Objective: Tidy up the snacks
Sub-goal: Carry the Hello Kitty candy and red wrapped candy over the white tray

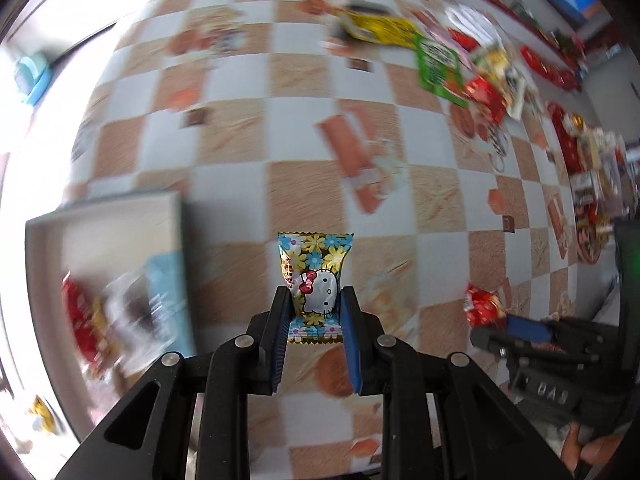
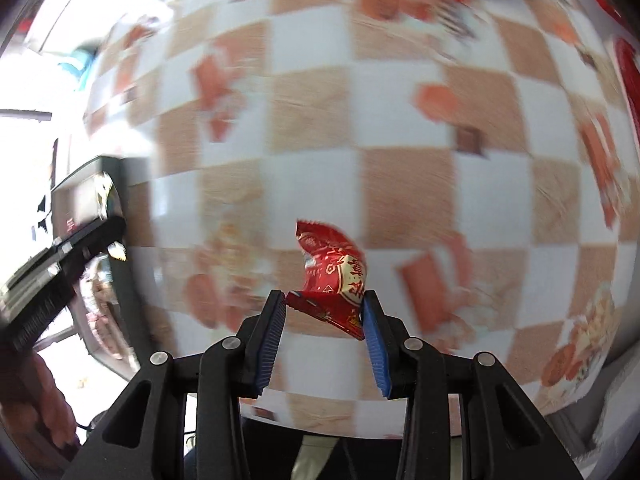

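Note:
My left gripper (image 1: 315, 294) is shut on a flowered Hello Kitty candy packet (image 1: 316, 276), held above the checkered tablecloth. A grey box (image 1: 176, 216) with several snacks inside lies to its left. My right gripper (image 2: 325, 300) is shut on a red and gold snack packet (image 2: 332, 268), also above the cloth. In the left wrist view the right gripper (image 1: 500, 320) shows at the right with the red packet (image 1: 482, 306). In the right wrist view the left gripper's body (image 2: 60, 264) shows at the left, in front of the box (image 2: 116, 172).
A pile of snack packets (image 1: 480, 72) lies along the far right of the table, with a yellow bag (image 1: 380, 26) and a green bag (image 1: 438, 66). A red tray of snacks (image 1: 580, 168) sits at the right edge. A blue object (image 1: 32, 76) lies beyond the table's left edge.

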Motion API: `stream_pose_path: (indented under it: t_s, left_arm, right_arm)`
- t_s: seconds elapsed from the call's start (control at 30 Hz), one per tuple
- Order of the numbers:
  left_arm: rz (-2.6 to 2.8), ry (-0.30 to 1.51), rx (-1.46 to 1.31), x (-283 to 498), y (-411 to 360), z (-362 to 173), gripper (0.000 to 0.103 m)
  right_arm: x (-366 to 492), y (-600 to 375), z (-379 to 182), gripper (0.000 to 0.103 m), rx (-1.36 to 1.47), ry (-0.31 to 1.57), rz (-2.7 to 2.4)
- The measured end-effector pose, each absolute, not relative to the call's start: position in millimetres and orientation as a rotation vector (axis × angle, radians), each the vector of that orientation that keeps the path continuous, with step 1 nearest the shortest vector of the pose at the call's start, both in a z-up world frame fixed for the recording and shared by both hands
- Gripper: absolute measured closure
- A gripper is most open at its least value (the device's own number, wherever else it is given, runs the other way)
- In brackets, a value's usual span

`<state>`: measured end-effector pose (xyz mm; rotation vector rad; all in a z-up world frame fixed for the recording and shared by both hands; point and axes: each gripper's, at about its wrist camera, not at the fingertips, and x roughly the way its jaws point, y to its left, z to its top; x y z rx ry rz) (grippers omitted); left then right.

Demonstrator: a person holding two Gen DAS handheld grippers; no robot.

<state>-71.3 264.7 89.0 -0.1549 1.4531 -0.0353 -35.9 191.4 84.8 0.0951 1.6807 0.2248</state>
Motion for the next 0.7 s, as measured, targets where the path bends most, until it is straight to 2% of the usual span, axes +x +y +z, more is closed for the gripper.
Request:
stream_pose_path:
  t_s: [0.3,0.33,0.37,0.43,0.57,0.6,0.63,0.67,0.7]
  left_arm:
    - [0.156,1.418,-0.292,-137.0,367.0,112.0,0.076]
    - [0.185,1.413,-0.310,-144.1,380.0,111.6,0.076]
    - [0.202,1.411,-0.322,-148.9,388.5,111.7,0.076]
    - [0.239,1.407,-0.348,-160.9,407.5,111.4,0.076]
    - [0.267,1.412,-0.376,-177.5,426.5,107.7,0.076]
    - [0.269,1.420,-0.378,-181.2,429.8,105.5,0.076]
    - [0.270,1.424,-0.376,-182.3,430.3,103.9,0.076]
    - [0.268,1.432,-0.374,-184.8,431.5,102.0,0.076]
    - [0.266,1.437,-0.372,-186.3,432.1,100.2,0.076]
  right_arm:
    - [-28.4,312.5,115.9,0.062,-0.053,1.622,0.444]
    - [-27.6,320.0,116.1,0.059,-0.073,1.614,0.447]
    - [-26.8,325.9,112.5,0.040,-0.095,1.619,0.444]
    - [-24.6,327.9,96.4,0.017,-0.147,1.657,0.398]
    - [-27.2,319.9,71.8,0.020,-0.192,1.676,0.343]
    - [-28.3,320.9,64.2,0.024,-0.220,1.684,0.330]
    - [-29.3,321.4,57.0,0.035,-0.230,1.699,0.323]
    - [-30.2,322.7,49.9,0.040,-0.226,1.721,0.317]
    - [-31.8,323.2,42.2,0.041,-0.210,1.746,0.315]
